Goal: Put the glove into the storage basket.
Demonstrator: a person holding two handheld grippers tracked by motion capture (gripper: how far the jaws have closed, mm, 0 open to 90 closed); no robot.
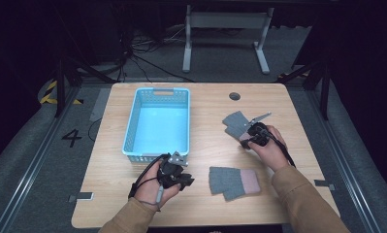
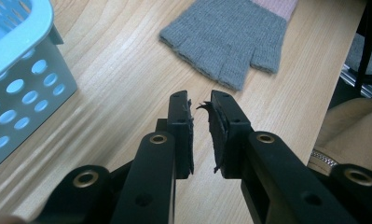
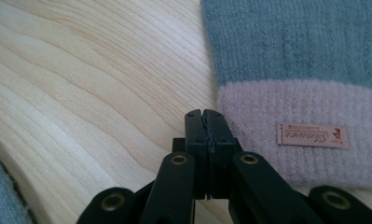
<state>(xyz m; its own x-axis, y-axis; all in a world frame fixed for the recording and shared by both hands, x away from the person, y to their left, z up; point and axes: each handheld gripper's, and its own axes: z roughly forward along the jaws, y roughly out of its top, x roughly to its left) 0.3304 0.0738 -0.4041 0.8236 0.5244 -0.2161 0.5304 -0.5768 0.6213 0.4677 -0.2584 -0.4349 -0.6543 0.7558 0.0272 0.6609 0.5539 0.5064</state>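
Two grey fingerless gloves with pink cuffs lie on the worktop (image 1: 278, 160), to the right of the blue basket (image 1: 158, 121): the far glove (image 1: 235, 122) just beside the right gripper (image 1: 253, 127), the near glove (image 1: 232, 182) between the two hands. The right gripper's jaws are pressed fully together with nothing between them, their tips resting at the edge of the far glove's pink cuff (image 3: 295, 126). For a sound pickup, these jaws are best opened first, one jaw slid under the cuff edge, and the thick ribbed band pinched rather than the thin knit. The left gripper (image 1: 181, 178) is held near the basket's front corner, its jaws parted by a narrow gap and empty, pointed toward the near glove. Its torn pads (image 2: 216, 135) may slip, so a deep bite on the fabric is advised.
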